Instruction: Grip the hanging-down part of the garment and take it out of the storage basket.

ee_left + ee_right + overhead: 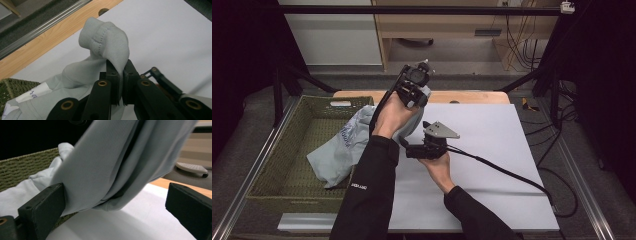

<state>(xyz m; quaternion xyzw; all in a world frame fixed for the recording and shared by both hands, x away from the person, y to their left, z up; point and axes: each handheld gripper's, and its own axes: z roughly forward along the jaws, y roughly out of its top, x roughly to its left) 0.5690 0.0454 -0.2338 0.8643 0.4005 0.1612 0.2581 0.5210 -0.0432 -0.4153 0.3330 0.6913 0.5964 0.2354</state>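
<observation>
A light grey-blue garment (339,150) spills out of a green woven basket (277,165) onto the white sheet (492,150). My left gripper (422,97) is lifted over the sheet's far left part. In the left gripper view it (119,65) is shut on the garment's ribbed cuff (107,40), which folds over the jaw tips. My right gripper (405,146) sits lower, pointing left at the hanging cloth. Seen from the right gripper view, that gripper (115,203) is open wide, and the stretched cloth (112,165) hangs between the jaws and touches the left one.
The basket (22,170) stands at the table's left, against the sheet's edge. A strip of wooden tabletop (472,96) shows beyond the sheet. A black cable (502,172) trails from the right gripper across the sheet. Metal rails (582,185) border the table.
</observation>
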